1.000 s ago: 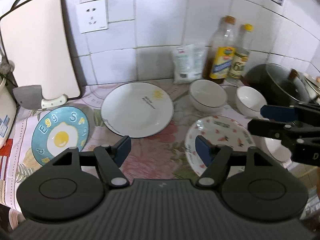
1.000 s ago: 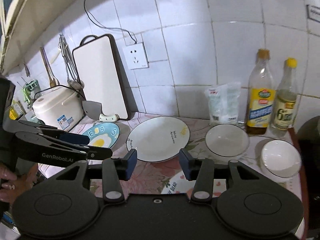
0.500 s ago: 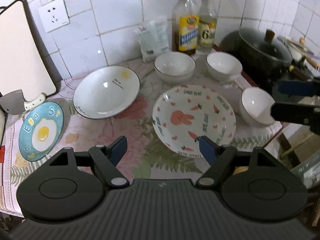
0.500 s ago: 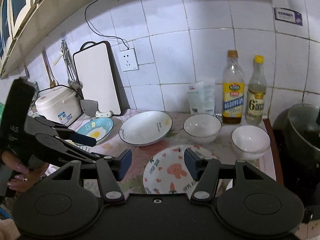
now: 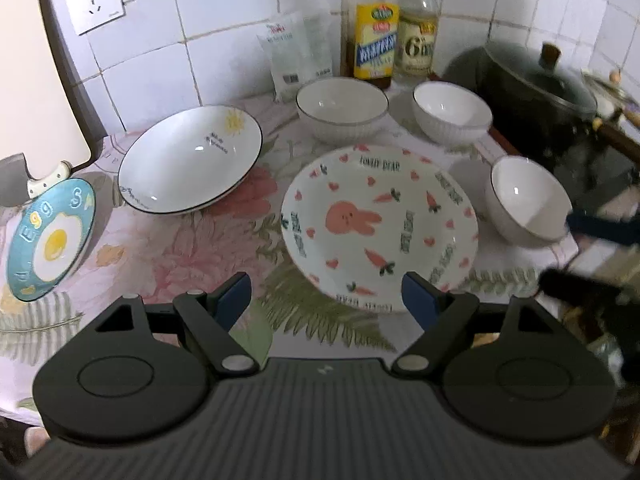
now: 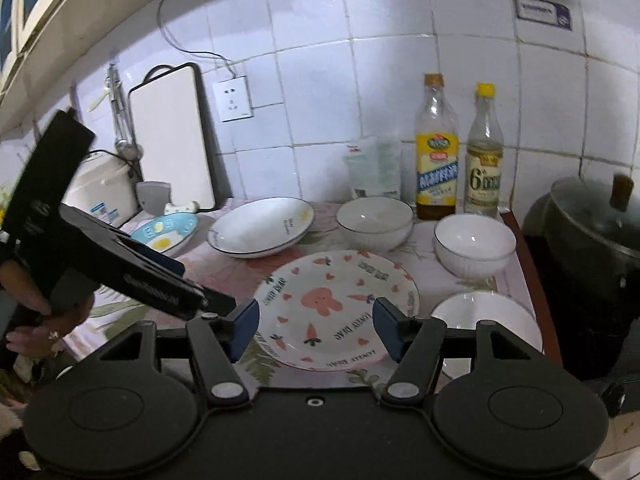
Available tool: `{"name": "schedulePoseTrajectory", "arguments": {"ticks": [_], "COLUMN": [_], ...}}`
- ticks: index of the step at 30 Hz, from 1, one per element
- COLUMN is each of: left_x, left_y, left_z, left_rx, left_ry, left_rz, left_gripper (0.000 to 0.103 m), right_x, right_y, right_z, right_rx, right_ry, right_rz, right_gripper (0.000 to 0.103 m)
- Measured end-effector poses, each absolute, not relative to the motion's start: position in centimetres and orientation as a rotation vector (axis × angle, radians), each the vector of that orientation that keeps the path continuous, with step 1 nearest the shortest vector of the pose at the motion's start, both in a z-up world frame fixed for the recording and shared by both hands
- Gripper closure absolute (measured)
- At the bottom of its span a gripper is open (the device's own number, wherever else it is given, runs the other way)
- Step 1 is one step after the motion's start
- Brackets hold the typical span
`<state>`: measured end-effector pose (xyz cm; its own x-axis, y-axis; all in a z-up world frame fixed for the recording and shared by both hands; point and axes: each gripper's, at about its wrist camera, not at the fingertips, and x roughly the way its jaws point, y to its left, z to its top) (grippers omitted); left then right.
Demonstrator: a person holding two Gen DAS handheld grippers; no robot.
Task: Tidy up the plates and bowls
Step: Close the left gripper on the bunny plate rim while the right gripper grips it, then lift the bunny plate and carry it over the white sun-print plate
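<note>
Both hand-held grippers have dropped closer to the dishes since the earlier frames, so the glossy round bunny-and-carrot plate [image 5: 379, 226] now fills the middle of each view. On the left hand-held gripper [image 5: 326, 300] the jaws are opening with nothing between them; the right hand-held gripper [image 6: 315, 326] is opening too, its blue pads hanging just short of the plate's near rim, not touching it. That plate lies flat on the flower-printed cloth of the worktop [image 5: 192, 252]. Behind it and to the left sits a white deep plate with a thin dark rim and a small sun motif [image 5: 191, 159], and further left a blue egg-print plate [image 5: 50, 238], which looks tilted on a cleaver's handle. Behind the bunny plate stand a wide white bowl [image 5: 341, 106] and a ribbed white bowl [image 5: 452, 114]; a third small white bowl [image 5: 526, 198] sits just beside its right rim, near the worktop's edge. All seem to be glazed ceramic, smooth and slippery. I judge the main risk is a pinch on the thin, sloping rim sliding off, or the right hand-held gripper nudging the small bowl over the edge, since the two tools are crowding one spot.
</note>
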<state>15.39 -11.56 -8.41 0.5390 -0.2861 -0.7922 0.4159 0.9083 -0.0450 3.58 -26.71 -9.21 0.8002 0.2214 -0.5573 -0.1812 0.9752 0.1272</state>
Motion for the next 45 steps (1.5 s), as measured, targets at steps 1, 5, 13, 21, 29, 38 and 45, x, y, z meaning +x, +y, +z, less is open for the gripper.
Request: {"name": "schedulePoseTrajectory", "arguments": {"ticks": [1,5,13,21,29,38,45], "left_x": [15.4,15.8,18.2,20.3,21.2,21.8,21.9], "left_y": [-11.5,-11.2,-11.6,-12.1,-11.6,-12.2,-12.3], "left_z": [-8.7,-10.7,-15.0,-17.3,-17.8,-17.8,-17.8], "left_rx": [0.138,0.09,0.041,-0.022,-0.086,-0.051,-0.06], "left_ry": [0.906,0.905,0.971,0.986,1.004,0.977,0.985], "left_rz": [-0.416,-0.411,-0.353,-0.313,-0.295,-0.322,-0.366], "left_gripper": [0.021,0.021,0.021,0.024,0.025,0.062,0.074], "right_x": [3.8,4.5,6.8,8.5,9.4,11.1,11.4], "right_y": [-26.9,-27.4,-28.1,-27.7,-28.1,-28.0,-28.8], "right_z": [-10.0,-13.1,-18.3,-20.1,-20.4,-20.4,-20.4], "right_rx": [0.078,0.141,0.265,0.31,0.37,0.365,0.394], "right_ry": [0.615,0.661,0.705,0.684,0.68,0.7,0.736], "right_rz": [0.218,0.192,0.145,0.08,0.03,-0.004,-0.067], "right_gripper": [0.035,0.035,0.035,0.035,0.035,0.049,0.077]}}
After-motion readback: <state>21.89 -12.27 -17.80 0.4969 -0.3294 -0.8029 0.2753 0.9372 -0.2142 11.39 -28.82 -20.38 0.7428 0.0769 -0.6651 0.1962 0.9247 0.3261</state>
